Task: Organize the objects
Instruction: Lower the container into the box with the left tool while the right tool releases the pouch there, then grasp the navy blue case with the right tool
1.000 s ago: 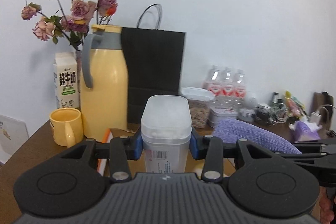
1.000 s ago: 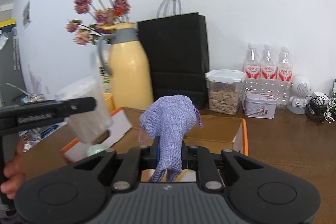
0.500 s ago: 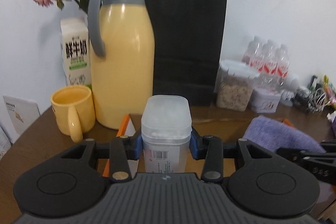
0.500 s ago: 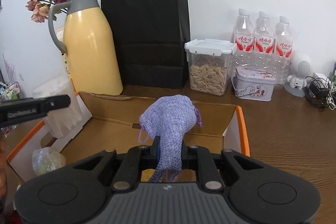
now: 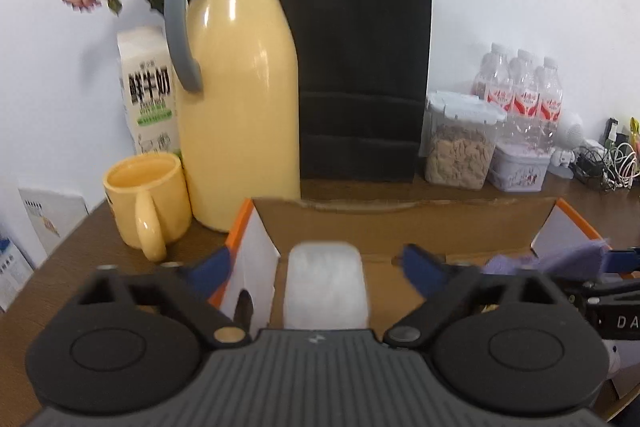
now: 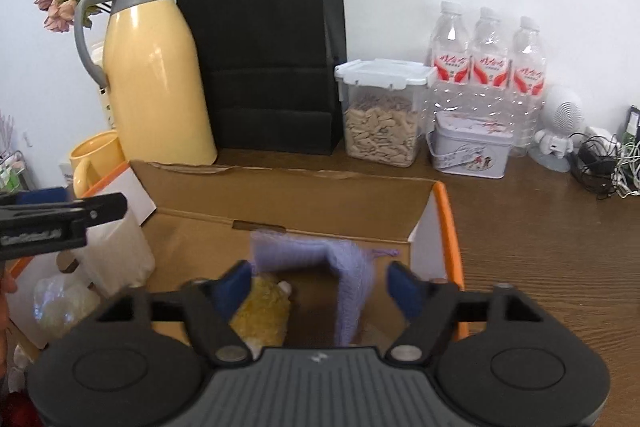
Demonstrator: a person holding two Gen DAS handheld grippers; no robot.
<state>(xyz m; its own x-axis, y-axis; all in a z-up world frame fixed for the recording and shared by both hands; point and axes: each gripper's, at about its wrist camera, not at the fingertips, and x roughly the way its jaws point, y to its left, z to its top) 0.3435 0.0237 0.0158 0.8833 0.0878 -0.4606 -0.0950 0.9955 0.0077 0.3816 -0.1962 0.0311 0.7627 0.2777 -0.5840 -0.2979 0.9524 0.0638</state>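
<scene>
Opening over the cardboard box, both claws are releasing: the frosted container stands upright between the left claw's spread pads, the purple pouch droops between the right claw's.

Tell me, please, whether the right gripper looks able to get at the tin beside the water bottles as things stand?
Probably yes: the right gripper is opening over the box, and bare table lies before the tin.

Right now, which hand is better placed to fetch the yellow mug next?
Left, probably: the yellow mug stands close beside the left gripper; the right gripper sits farther across the box. Both jaws are opening, container and pouch between.
</scene>
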